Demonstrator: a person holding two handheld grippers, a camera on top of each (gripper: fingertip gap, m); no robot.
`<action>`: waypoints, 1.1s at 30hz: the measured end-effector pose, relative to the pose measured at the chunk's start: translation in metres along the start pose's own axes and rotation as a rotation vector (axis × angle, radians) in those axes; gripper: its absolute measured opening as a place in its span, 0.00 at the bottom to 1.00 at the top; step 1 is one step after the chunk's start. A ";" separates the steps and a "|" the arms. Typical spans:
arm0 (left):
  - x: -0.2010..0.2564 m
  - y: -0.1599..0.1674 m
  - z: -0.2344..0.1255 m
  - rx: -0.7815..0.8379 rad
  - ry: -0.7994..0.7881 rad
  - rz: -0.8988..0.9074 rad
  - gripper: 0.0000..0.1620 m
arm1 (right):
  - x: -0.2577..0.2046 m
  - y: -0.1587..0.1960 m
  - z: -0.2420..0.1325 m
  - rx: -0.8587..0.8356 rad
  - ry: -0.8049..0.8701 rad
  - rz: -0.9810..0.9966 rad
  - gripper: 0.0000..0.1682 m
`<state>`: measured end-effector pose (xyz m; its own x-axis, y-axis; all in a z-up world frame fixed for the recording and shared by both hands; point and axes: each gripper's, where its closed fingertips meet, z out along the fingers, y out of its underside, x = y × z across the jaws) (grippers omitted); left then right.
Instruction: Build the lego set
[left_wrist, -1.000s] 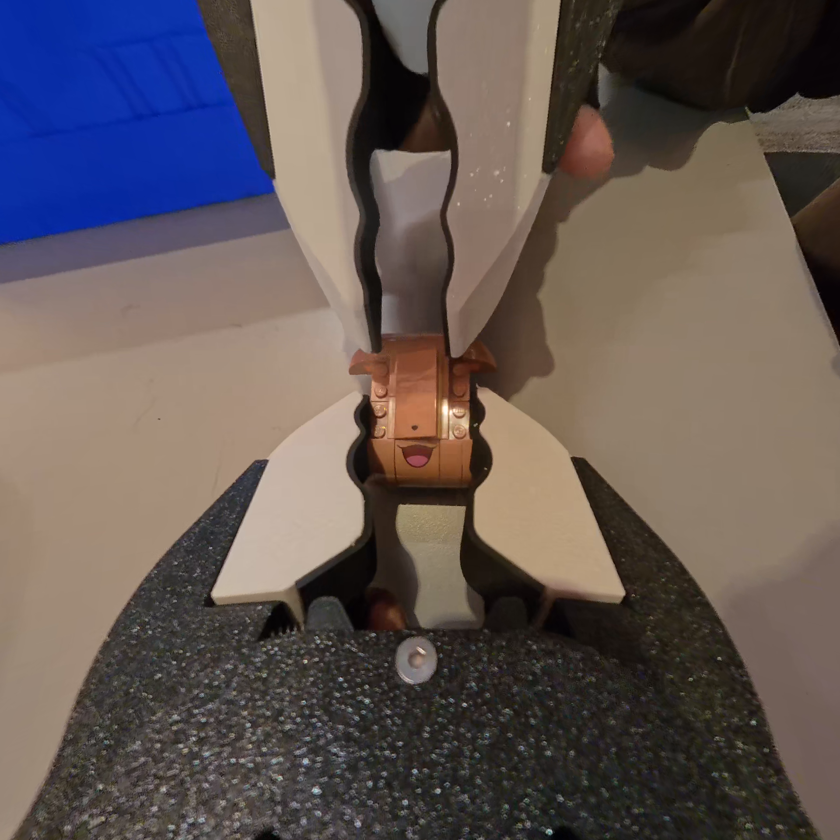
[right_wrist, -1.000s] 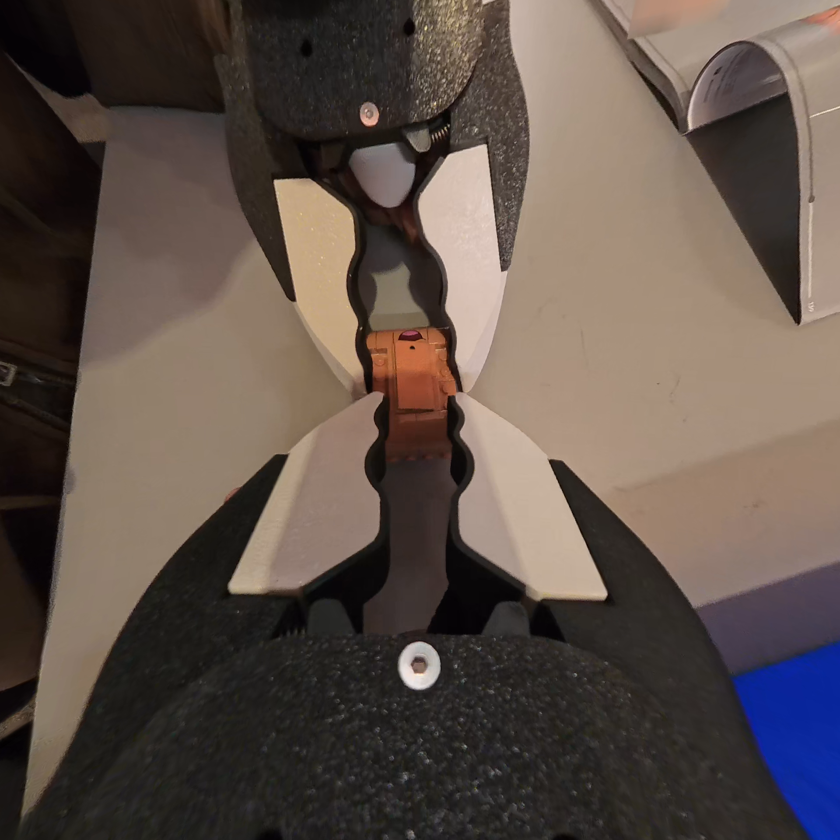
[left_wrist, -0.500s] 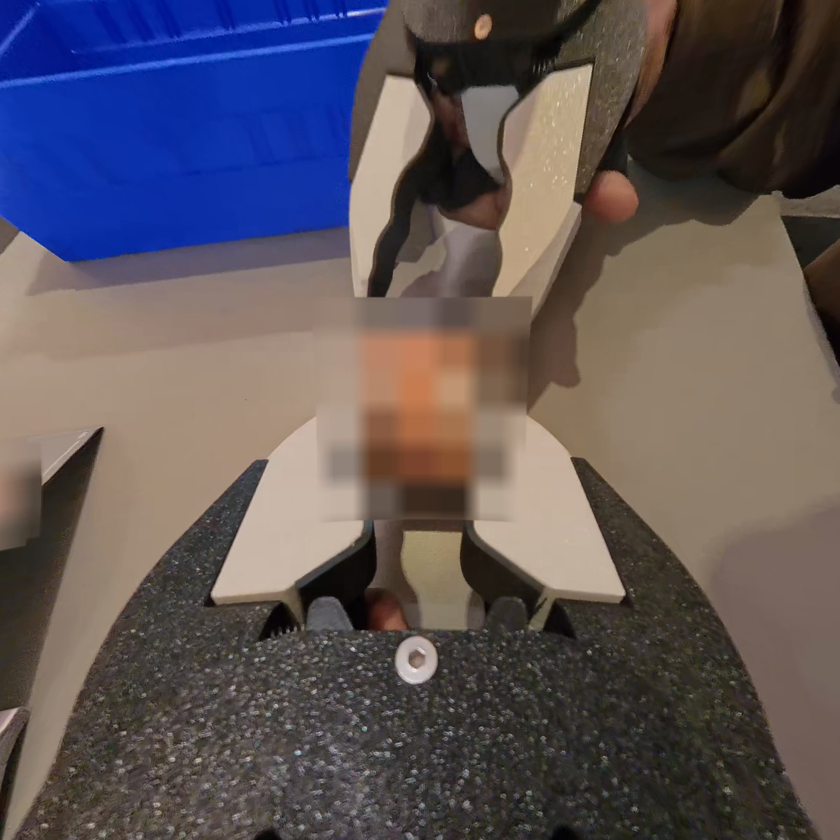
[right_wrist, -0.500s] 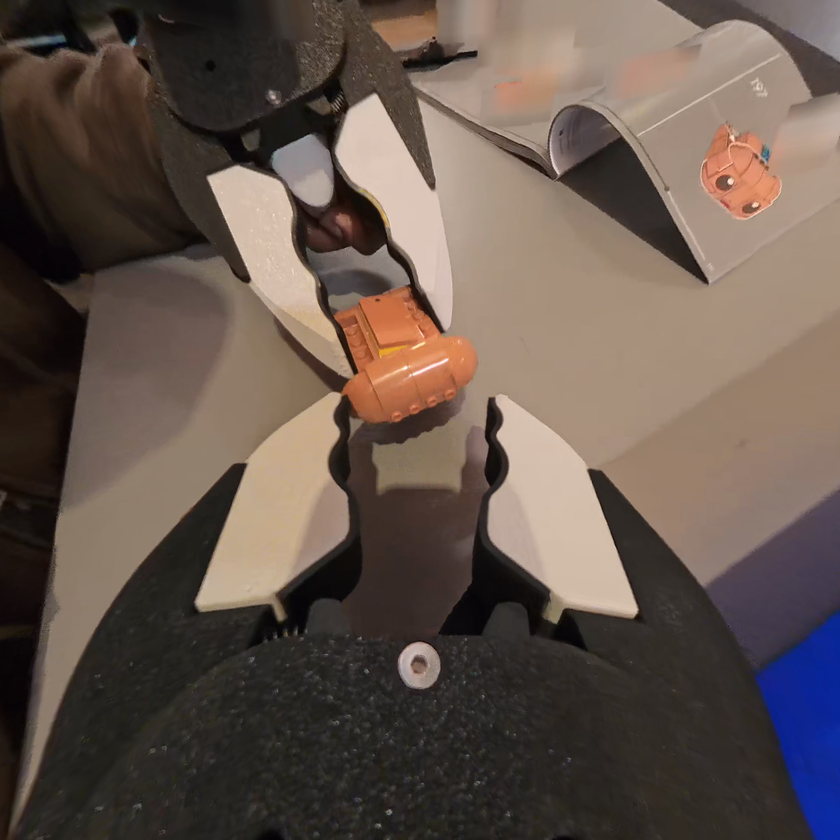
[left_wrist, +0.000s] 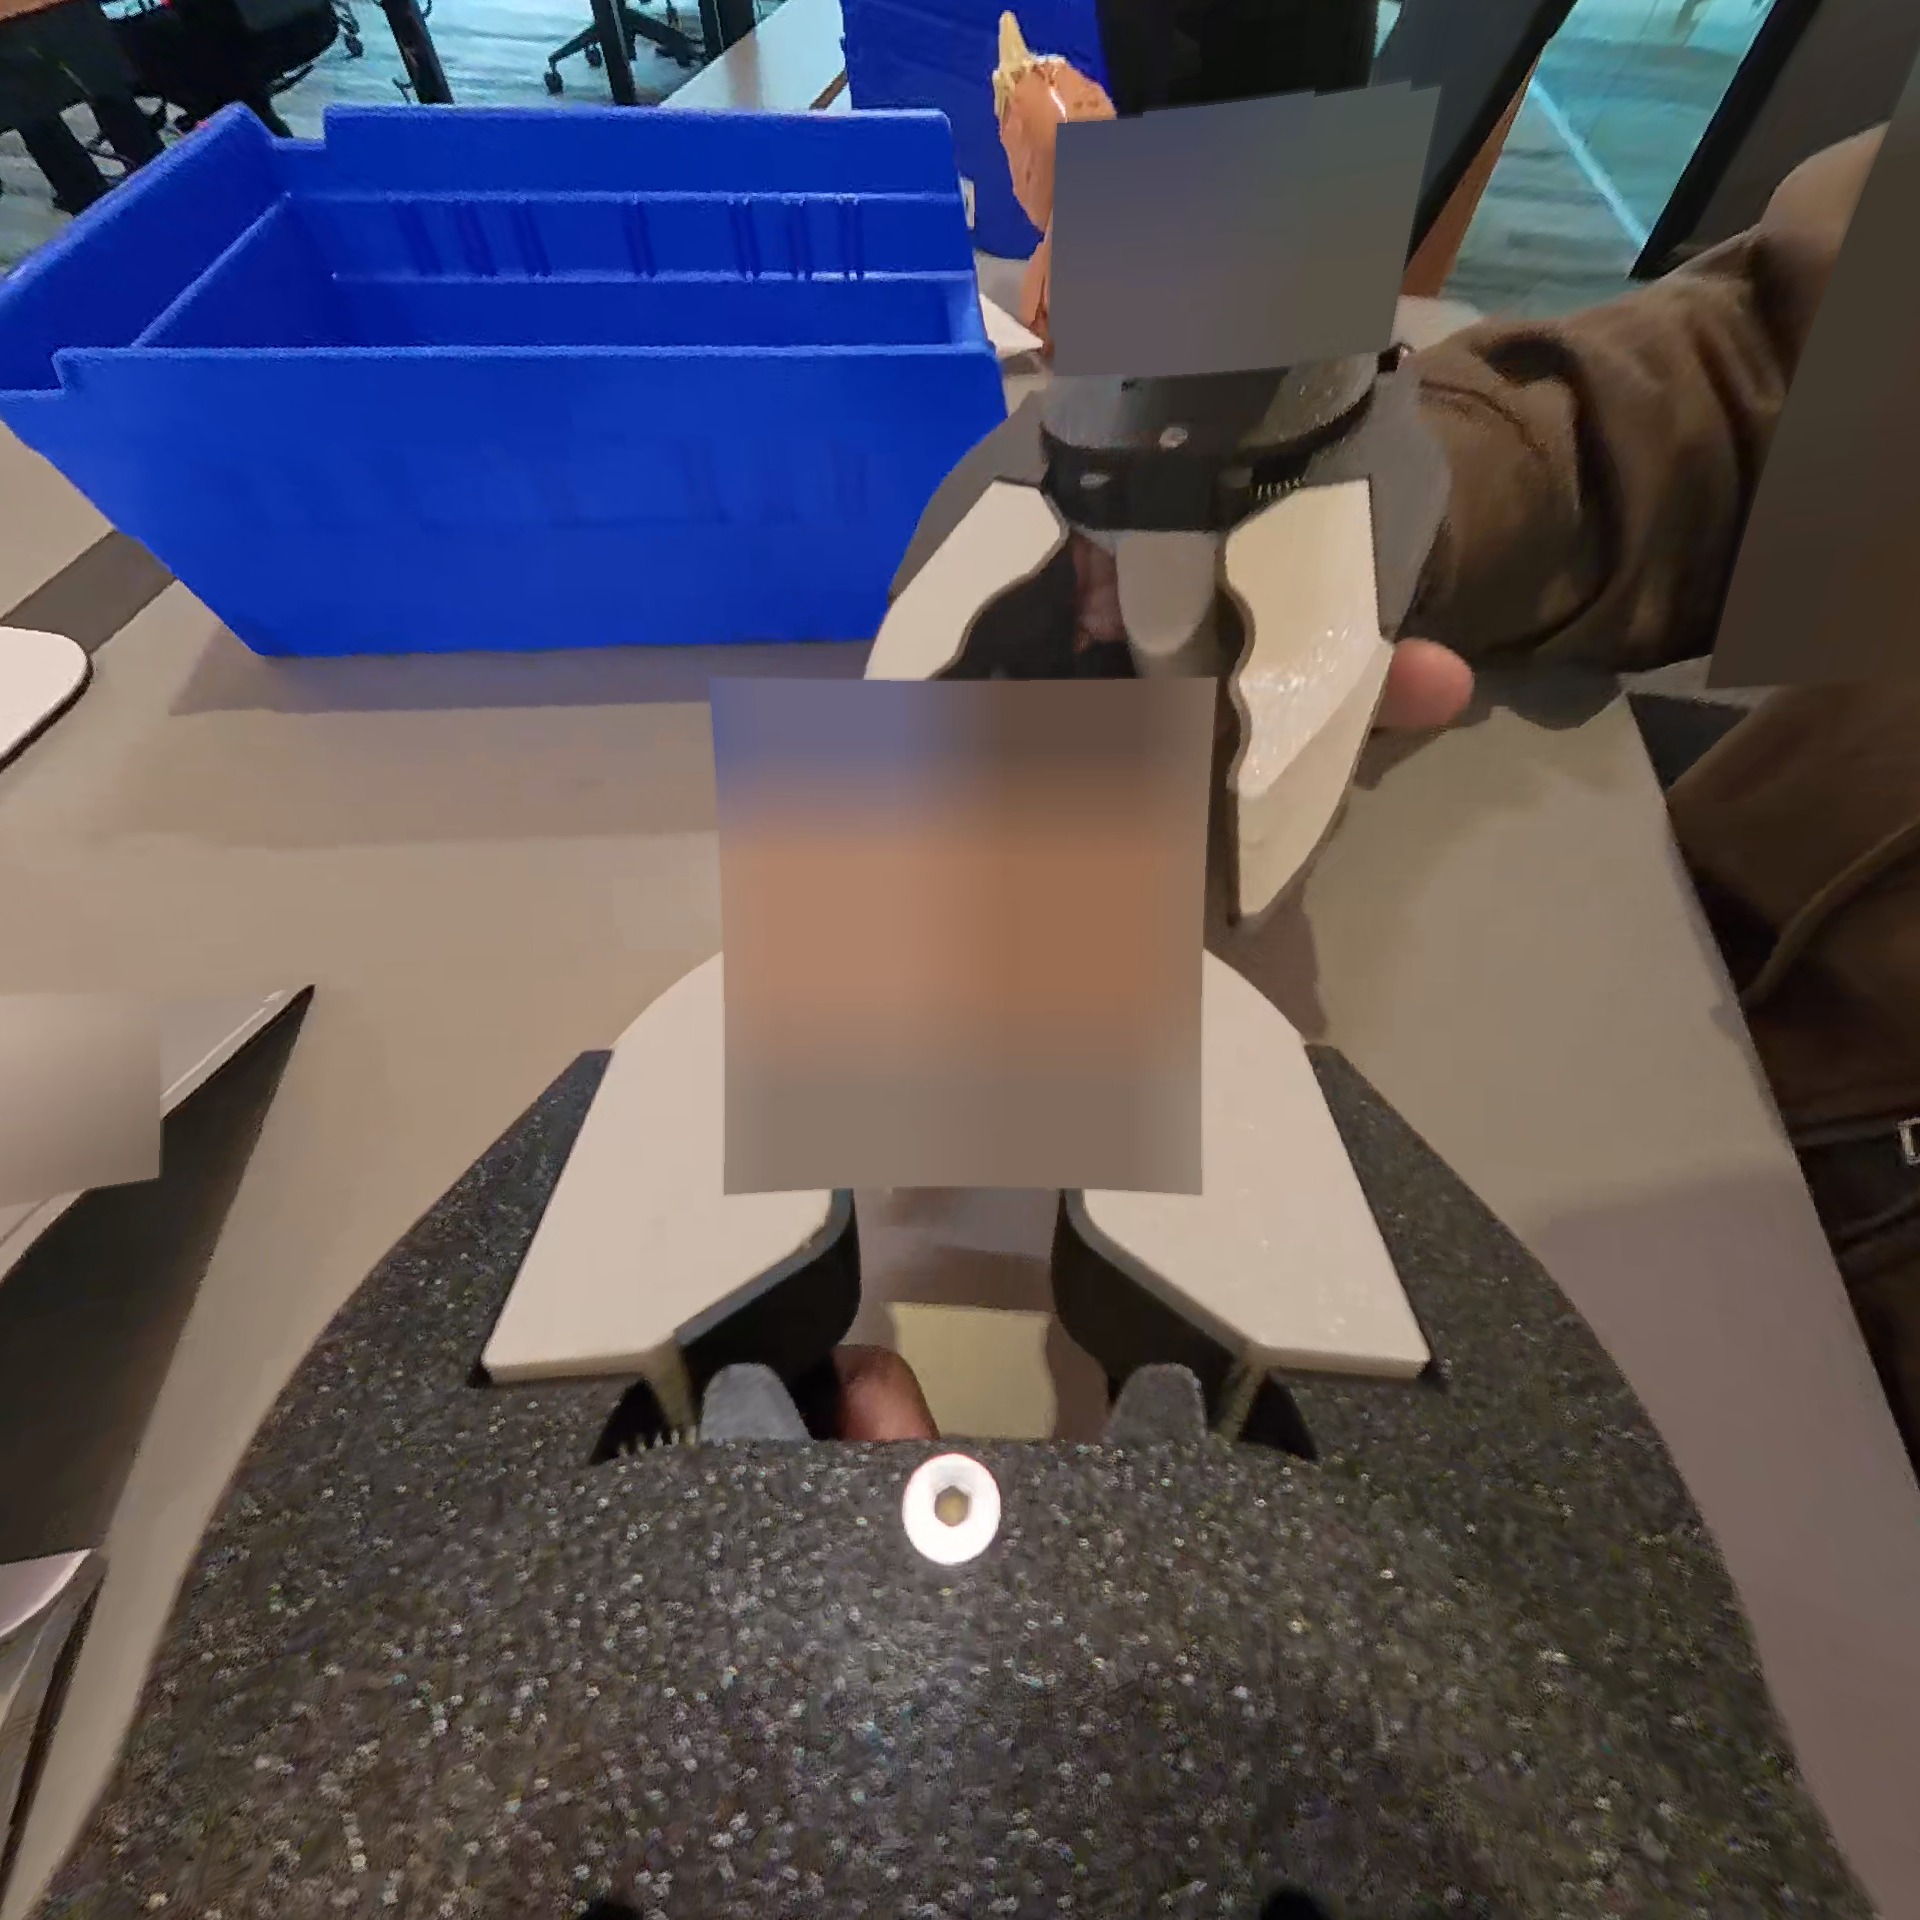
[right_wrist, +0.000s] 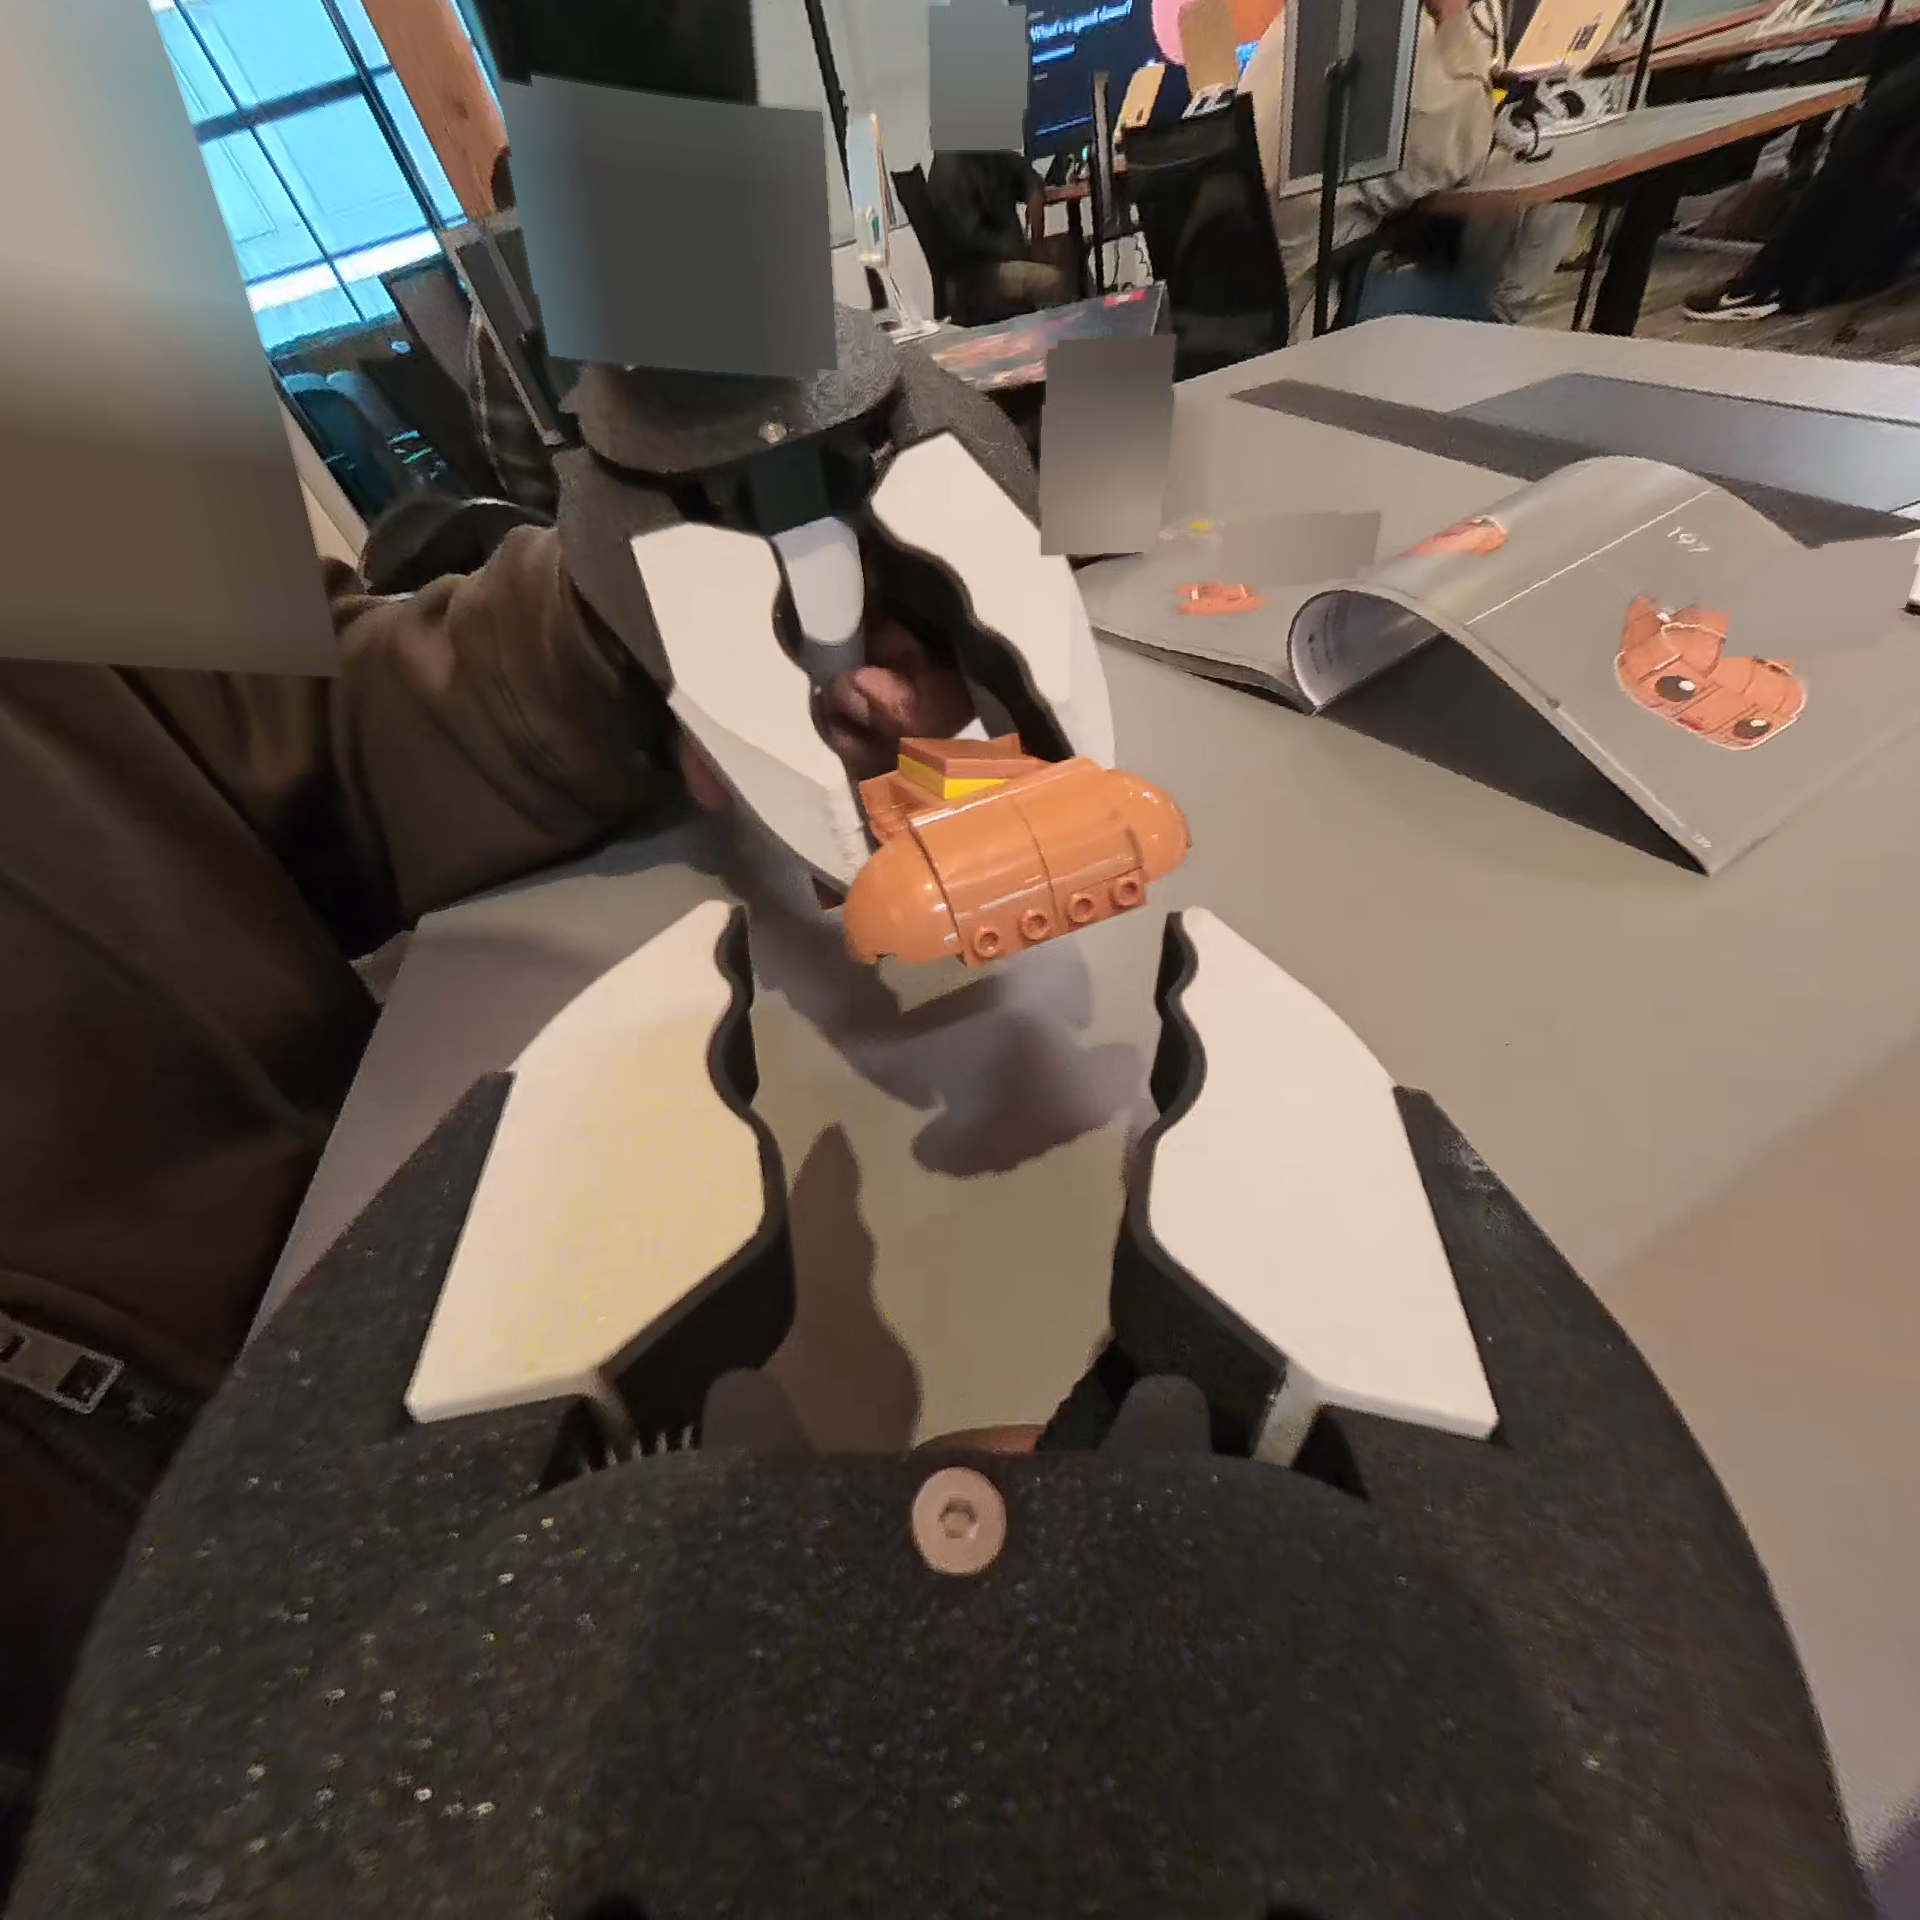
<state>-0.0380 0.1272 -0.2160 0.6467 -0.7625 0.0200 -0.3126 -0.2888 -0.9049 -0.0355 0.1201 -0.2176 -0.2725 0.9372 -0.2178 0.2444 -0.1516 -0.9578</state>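
An orange-brown lego model (right_wrist: 1018, 852) with rounded sides, a row of studs and a yellow plate on top hangs above the grey table (right_wrist: 1455, 1039). My left gripper (right_wrist: 966, 821) is shut on it from the far side. In the left wrist view a blurred patch covers the model and my left gripper's (left_wrist: 961, 997) fingertips. My right gripper (right_wrist: 956, 920) is open and empty, its fingertips just short of the model and wide on both sides of it. One of its fingers (left_wrist: 1299, 675) shows in the left wrist view, behind the patch to the right.
A blue plastic bin (left_wrist: 499, 468) stands at the back left of the table. An open instruction booklet (right_wrist: 1558, 665) lies arched on the table beyond the model. A person's brown sleeve (left_wrist: 1558, 499) is behind the right gripper. Other desks and people are farther off. Less than 4 cm separates the two grippers' tips.
My right gripper has let go of the model, opened wide and drawn back from it. My left gripper still holds the model and has tilted it sideways and raised it.
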 end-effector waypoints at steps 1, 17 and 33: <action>0.001 0.001 0.000 -0.006 0.004 0.009 0.26 | 0.001 0.000 0.000 0.003 -0.006 0.002 0.45; 0.029 0.014 0.005 -0.090 0.164 0.038 0.26 | -0.016 0.016 0.008 -0.119 -0.071 -0.193 0.42; 0.034 0.030 0.014 -0.216 0.128 0.145 0.26 | -0.014 0.045 0.014 -0.332 -0.027 -0.285 0.44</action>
<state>-0.0160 0.1006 -0.2486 0.4957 -0.8677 -0.0369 -0.5454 -0.2780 -0.7908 -0.0337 0.0957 -0.2601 -0.3954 0.9177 0.0372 0.4403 0.2249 -0.8692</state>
